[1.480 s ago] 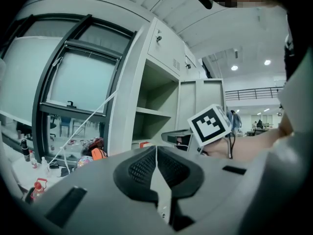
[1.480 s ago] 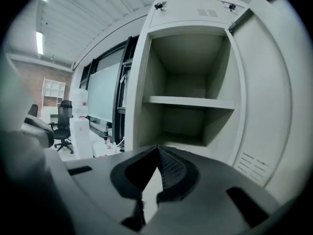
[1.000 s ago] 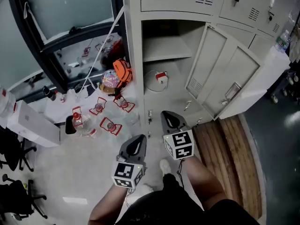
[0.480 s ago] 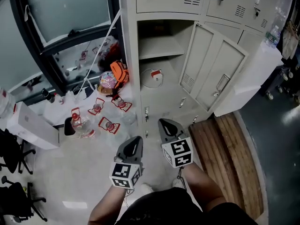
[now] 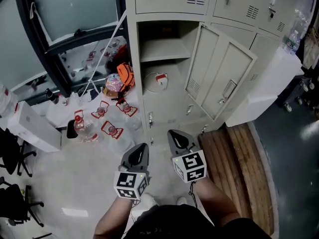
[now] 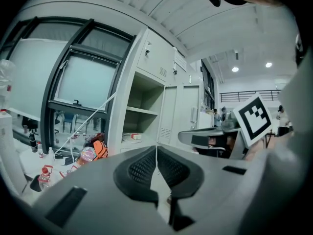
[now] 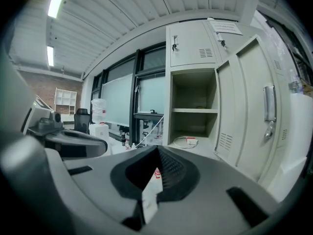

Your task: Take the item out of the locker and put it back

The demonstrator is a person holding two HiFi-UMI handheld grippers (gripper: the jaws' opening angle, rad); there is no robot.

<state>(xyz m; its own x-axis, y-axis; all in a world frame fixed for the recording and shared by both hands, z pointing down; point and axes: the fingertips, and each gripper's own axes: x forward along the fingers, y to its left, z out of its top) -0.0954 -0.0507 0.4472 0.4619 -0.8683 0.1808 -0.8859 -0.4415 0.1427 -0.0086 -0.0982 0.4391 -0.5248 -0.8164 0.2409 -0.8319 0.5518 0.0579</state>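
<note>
The grey locker (image 5: 133, 59) stands with its door (image 5: 219, 78) swung out to the right. On the floor of its open compartment lies the item, a coiled white cable with a small red-and-white box (image 5: 158, 79), also seen in the left gripper view (image 6: 133, 136) and the right gripper view (image 7: 188, 141). Above it is a bare shelf (image 5: 164, 49). My left gripper (image 5: 142, 146) (image 6: 156, 148) and right gripper (image 5: 174, 132) (image 7: 157, 148) hang side by side well short of the locker, pointing toward it. Both are shut with nothing between the jaws.
Several plastic bottles with red labels (image 5: 107, 128) litter the floor left of the locker, beside an orange bag (image 5: 127, 76). A white box (image 5: 30, 128) and black office chairs (image 5: 12, 158) stand at the far left. A wooden pallet (image 5: 239, 158) lies under the open door.
The locker has drifted slightly left and up in the head view as the camera shifted. Both grippers stay low, side by side and shut.
</note>
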